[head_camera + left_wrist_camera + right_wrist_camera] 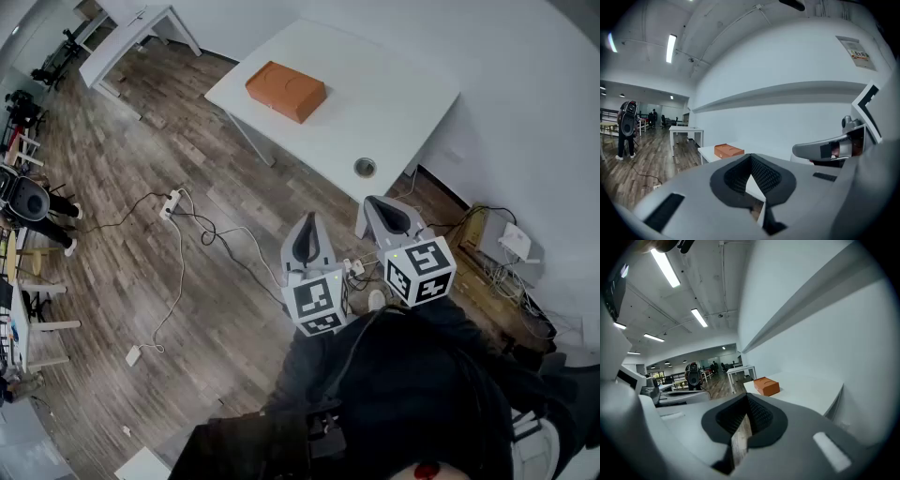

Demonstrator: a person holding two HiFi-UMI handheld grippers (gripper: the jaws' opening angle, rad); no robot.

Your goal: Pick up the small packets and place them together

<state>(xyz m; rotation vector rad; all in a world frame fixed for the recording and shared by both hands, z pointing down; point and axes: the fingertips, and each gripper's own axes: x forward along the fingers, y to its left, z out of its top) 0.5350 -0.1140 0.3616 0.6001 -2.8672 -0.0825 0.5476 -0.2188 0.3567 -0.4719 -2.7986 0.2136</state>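
Floorboards (pixel 141 281) of grey-brown wood run across the whole room, with a plain white wall (pixel 525 75) along one side. Against that wall I see a white table (pixel 394 103), its top bare except for a round cable hole (pixel 365 168) near the front edge. An orange box (pixel 285 90) lies flat towards the table's far left corner. That box is the only object I can make out on the surface, and I cannot tell any small packets from here. A second white table (pixel 131 33) stands further off. Loose cables (pixel 202 230) trail over the floor to a power strip (pixel 171 202). A person (pixel 37 202) stands well away at the room's left side.

Both tools are held close to my operator's body, side by side and short of the table's front edge, tilted slightly downward. The left gripper (pixel 307 230) has its jaws closed tip to tip with nothing caught between the ribbed pads. The right gripper (pixel 380 208) is likewise fully closed and empty. The box sits well apart from both.
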